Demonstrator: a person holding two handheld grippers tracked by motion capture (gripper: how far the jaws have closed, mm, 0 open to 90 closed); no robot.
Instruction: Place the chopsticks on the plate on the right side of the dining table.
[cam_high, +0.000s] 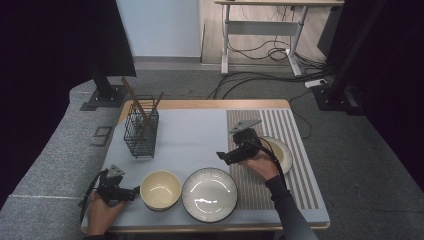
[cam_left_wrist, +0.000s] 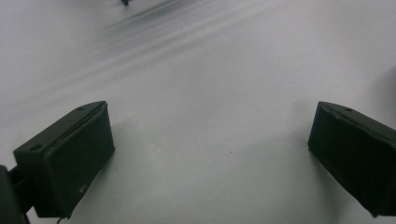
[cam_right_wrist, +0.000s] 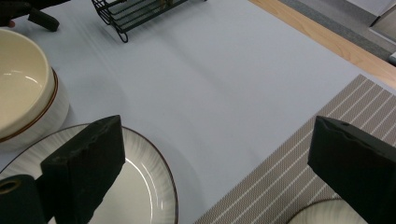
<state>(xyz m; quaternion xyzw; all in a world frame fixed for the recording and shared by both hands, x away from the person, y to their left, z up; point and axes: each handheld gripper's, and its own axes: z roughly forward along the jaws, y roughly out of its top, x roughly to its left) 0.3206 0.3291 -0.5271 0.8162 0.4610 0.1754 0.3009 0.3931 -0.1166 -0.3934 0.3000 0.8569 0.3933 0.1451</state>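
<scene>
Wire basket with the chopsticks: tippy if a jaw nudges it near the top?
Probably. The wire basket stands tall and narrow, its open mesh looks light, and the chopsticks lean out well above its rim. A low push would more likely slide it on the smooth mat.

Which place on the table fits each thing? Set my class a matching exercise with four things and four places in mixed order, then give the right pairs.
Things:
1. wire basket
2. cream bowl
3. wide ribbed plate
4. small plate

Places:
A. on the striped mat, under the right gripper
B. at the front edge, between the bowl and the striped mat
C. toward the far left, with sticks standing in it
D. beside the left gripper, at the front left

Pairs: 1-C, 2-D, 3-B, 4-A
</scene>
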